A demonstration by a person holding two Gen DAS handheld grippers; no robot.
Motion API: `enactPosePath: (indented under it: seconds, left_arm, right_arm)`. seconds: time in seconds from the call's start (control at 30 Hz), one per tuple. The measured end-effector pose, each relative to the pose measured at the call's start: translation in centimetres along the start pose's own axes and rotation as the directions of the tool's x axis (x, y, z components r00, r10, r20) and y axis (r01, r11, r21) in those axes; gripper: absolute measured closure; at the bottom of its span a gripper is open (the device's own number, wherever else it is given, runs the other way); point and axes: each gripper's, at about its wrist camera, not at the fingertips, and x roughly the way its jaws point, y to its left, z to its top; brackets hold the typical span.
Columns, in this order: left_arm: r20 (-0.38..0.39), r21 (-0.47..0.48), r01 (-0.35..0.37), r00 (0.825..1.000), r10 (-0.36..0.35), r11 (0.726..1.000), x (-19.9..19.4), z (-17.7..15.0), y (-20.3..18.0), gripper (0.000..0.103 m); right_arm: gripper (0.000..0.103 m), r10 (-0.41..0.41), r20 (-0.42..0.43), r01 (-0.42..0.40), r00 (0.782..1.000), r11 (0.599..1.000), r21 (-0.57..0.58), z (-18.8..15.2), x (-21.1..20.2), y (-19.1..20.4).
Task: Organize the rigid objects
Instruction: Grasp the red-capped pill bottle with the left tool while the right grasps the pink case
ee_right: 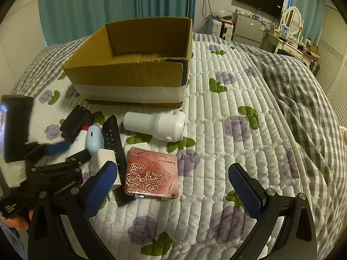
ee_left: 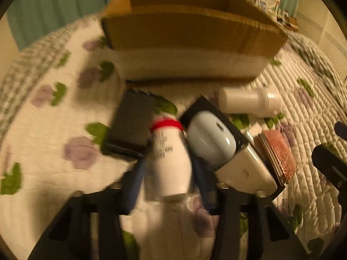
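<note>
Blue-padded fingers of the left claw are closing around the lower body of a small white plastic bottle with a red band, though motion blur is making it hard to say whether the pads are fully pressing yet. That bottle is lying among a cluster on the quilted floral bedspread, touching a pale blue oval case on one side and a black rectangular box on the other. It is looking light, stiff and smooth, so it is likely to slip; gripping across the wide middle rather than the tapering neck seems safest. Over to the side, the right claw is hanging wide open and empty above a pink rose-patterned tin case. Beyond the cluster a white cylindrical device is lying on its side, and the open brown cardboard box is waiting behind it, apparently empty.
</note>
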Motion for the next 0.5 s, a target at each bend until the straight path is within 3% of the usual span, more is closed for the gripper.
enactPosePath:
  seconds: [0.2,0.37,0.5]
  left_arm:
    - [0.066,-0.014,0.020,0.998,-0.019,1.000,-2.1,-0.9,0.9,0.066]
    - [0.133,-0.004,0.030,0.991,-0.030,1.000,-5.8,-2.0,1.7,0.066]
    - [0.188,0.013,-0.010,0.982,0.008,1.000,-7.3,-1.9,1.6,0.066]
  right_arm:
    - [0.001,-0.019,-0.013,0.018,1.000,0.999,-0.045,-0.2,0.4,1.0]
    - [0.009,-0.039,-0.052,0.032,0.998,0.991,-0.128,-1.0,1.2,2.6]
    - [0.015,-0.071,-0.084,0.053,0.994,0.978,-0.200,-1.7,2.2,3.9]
